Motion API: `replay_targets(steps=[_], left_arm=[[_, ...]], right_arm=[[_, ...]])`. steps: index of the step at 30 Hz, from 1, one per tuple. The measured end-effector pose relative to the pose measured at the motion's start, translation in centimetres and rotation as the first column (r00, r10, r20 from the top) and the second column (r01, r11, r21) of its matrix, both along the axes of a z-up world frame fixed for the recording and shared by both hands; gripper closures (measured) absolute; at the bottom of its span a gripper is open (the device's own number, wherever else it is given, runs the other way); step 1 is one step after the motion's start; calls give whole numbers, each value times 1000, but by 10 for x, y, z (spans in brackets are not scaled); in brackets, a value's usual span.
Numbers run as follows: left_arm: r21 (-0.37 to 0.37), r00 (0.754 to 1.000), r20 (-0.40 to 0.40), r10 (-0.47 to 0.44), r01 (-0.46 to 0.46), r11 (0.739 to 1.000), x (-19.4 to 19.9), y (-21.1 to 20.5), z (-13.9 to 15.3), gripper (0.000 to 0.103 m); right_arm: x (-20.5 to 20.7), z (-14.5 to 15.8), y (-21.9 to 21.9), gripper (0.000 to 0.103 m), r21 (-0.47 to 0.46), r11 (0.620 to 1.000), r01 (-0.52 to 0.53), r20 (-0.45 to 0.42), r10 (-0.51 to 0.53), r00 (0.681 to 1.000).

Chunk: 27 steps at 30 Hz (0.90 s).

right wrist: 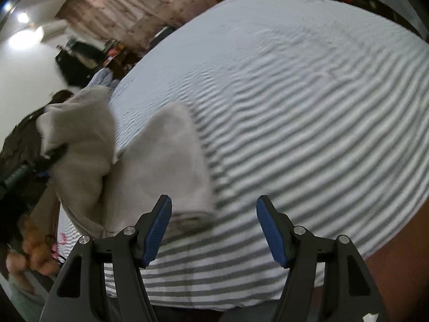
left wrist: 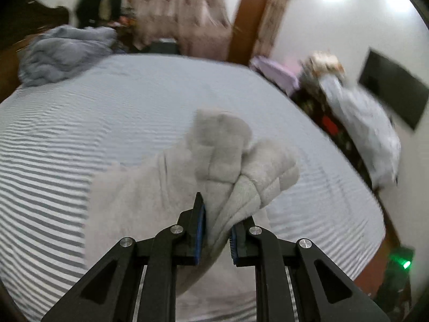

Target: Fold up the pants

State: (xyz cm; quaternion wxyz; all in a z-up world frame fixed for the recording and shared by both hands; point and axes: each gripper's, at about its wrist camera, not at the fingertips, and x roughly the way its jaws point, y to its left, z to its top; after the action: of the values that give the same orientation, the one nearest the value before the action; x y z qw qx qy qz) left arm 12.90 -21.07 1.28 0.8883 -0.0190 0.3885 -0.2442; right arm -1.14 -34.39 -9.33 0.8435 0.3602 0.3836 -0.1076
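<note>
The left gripper [left wrist: 218, 228] clamps a bunched end of the pants [left wrist: 166, 187] above the bed [left wrist: 134, 102]; right gripper [right wrist: 213, 228] gapes empty. Folding looks roughly half done, though blur obscures layers.

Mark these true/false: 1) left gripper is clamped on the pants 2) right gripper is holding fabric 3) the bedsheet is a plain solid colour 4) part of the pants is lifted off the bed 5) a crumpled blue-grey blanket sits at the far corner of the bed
1) True. The left gripper is closed on a bunched fold of the pale grey pants.
2) False. The right gripper is open with nothing between its fingers; only the bedsheet shows in the gap.
3) False. The bedsheet is grey-and-white striped.
4) True. The bunched end held by the left gripper is raised above the bed; the rest lies on the sheet.
5) True. The blanket lies crumpled at the far left corner.
</note>
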Motion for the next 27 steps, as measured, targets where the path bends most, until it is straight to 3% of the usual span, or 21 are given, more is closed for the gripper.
replay_targets(steps=[2, 4, 10, 17, 19, 20, 24, 27], left_arm=[[68, 998, -47, -34, 37, 997, -7, -30, -26, 87], [156, 999, -30, -37, 41, 987, -20, -51, -52, 86], [254, 998, 16, -66, 60, 965, -39, -57, -65, 80], [179, 993, -37, -115, 120, 977, -50, -26, -58, 67], [80, 988, -61, -144, 149, 986, -54, -13, -49, 36], [42, 989, -57, -136, 139, 989, -56, -7, -41, 32], [7, 995, -2, -101, 101, 995, -62, 20, -19, 30], [9, 1000, -16, -23, 23, 1000, -51, 45, -17, 30]], right_arm=[[-8, -8, -11, 39, 25, 999, 20, -5, -20, 1000], [-13, -12, -14, 39, 39, 999, 33, -7, -32, 999], [-12, -16, -20, 39, 42, 999, 24, 11, -24, 1000], [-3, -12, -17, 39, 58, 998, -14, 50, 11, 999], [1, -9, -14, 39, 57, 998, -27, 59, 23, 998], [3, -6, -12, 39, 56, 998, -39, 64, 36, 997], [15, 1, 1, 39, 66, 994, -92, 91, 86, 992], [30, 2, 12, 36, 105, 985, -137, 103, 126, 987]])
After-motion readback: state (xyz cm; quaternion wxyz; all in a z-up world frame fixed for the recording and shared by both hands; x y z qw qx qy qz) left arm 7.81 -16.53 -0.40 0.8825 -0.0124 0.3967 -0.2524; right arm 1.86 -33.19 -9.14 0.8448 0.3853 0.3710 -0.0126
